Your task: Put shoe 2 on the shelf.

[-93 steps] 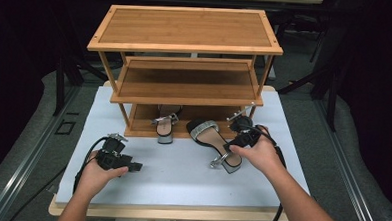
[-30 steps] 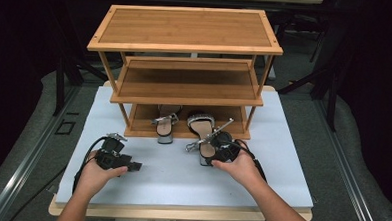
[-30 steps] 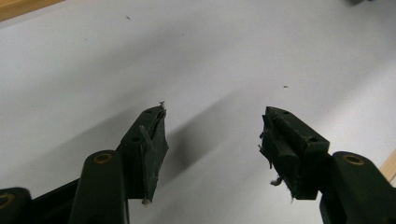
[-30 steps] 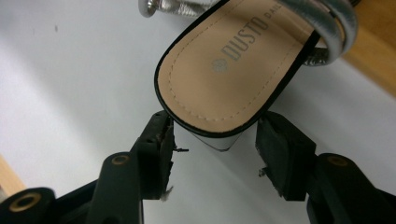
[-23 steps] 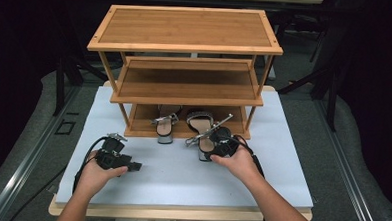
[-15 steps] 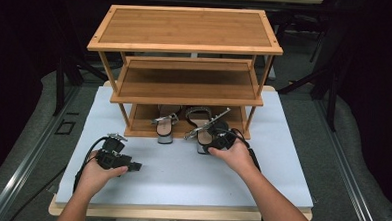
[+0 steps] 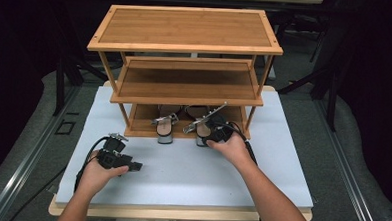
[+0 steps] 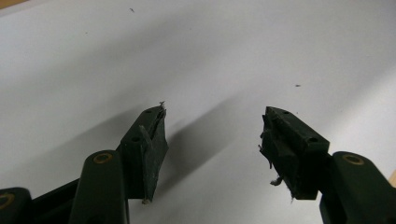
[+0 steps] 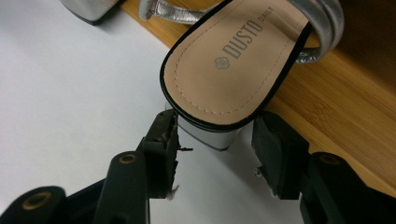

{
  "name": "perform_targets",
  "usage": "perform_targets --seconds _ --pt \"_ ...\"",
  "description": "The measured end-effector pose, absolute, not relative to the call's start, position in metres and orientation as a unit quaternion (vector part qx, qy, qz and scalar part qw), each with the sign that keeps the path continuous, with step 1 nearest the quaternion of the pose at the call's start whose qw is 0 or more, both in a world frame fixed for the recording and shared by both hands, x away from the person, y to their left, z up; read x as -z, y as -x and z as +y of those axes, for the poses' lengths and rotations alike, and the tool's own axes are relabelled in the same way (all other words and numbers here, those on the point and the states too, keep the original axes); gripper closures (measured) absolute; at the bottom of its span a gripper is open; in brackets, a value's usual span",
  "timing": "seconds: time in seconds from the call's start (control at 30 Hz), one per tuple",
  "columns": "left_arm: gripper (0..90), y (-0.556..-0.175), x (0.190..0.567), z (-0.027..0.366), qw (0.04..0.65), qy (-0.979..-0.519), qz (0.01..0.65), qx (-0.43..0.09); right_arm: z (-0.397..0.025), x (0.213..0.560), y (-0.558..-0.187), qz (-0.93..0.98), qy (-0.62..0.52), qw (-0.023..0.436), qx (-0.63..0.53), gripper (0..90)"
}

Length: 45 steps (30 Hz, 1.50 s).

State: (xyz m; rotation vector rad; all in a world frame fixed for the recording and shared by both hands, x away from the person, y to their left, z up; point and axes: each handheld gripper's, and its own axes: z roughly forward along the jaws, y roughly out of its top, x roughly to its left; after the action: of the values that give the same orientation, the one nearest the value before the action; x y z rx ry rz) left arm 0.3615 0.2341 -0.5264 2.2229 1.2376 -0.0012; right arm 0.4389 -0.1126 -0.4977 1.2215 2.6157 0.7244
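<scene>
The step in hand was judged to be the setting of the second sandal (image 9: 233, 60) on the bottom shelf (image 7: 143, 122) of the wooden rack (image 7: 187, 32), beside its mate (image 7: 164, 124). To be done well, the heel would best be nudged squarely inward so that the sole sat fully on the bamboo board, since the block heel (image 9: 205, 133) was seen overhanging the shelf edge above the white table top (image 7: 181, 165). The right gripper (image 9: 212, 140) was held at that heel, its jaws apart on either side of it, one pad perhaps touching. The left gripper (image 8: 212, 140) was rested low over the table, jaws apart and holding nothing. The sandal was shown with a tan insole printed DUSTO, black edging, silver straps and a silver heel.
</scene>
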Motion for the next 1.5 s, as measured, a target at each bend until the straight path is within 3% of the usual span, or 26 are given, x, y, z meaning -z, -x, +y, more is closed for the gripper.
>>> perform_targets --seconds 0.13,0.23,0.4,0.5,0.7,1.2,1.5 --pt "40.0 -0.362 0.527 0.232 0.294 -0.835 0.464 -0.001 -0.112 0.501 -0.443 0.875 -0.414 0.093 -0.235 50.9" --pt "40.1 -0.363 0.527 0.231 0.294 -0.836 0.463 -0.003 -0.114 0.503 -0.446 0.871 -0.416 0.072 -0.251 50.5" --pt "41.2 -0.366 0.526 0.227 0.295 -0.838 0.459 -0.007 -0.118 0.504 -0.439 0.867 -0.416 0.071 -0.266 44.8" --pt "43.3 -0.371 0.526 0.22 0.296 -0.84 0.454 -0.011 -0.122 0.501 -0.432 0.872 -0.411 0.091 -0.252 48.7" --pt "47.8 -0.381 0.525 0.211 0.297 -0.842 0.451 -0.014 -0.128 0.498 -0.43 0.871 -0.413 0.087 -0.251 53.0" --pt "48.3 -0.423 0.518 0.177 0.316 -0.841 0.436 -0.053 -0.115 0.508 -0.436 0.876 -0.405 0.084 -0.249 55.4" --pt "54.7 -0.433 0.524 0.169 0.317 -0.838 0.437 -0.075 -0.113 0.508 -0.436 0.873 -0.408 0.086 -0.252 57.9"
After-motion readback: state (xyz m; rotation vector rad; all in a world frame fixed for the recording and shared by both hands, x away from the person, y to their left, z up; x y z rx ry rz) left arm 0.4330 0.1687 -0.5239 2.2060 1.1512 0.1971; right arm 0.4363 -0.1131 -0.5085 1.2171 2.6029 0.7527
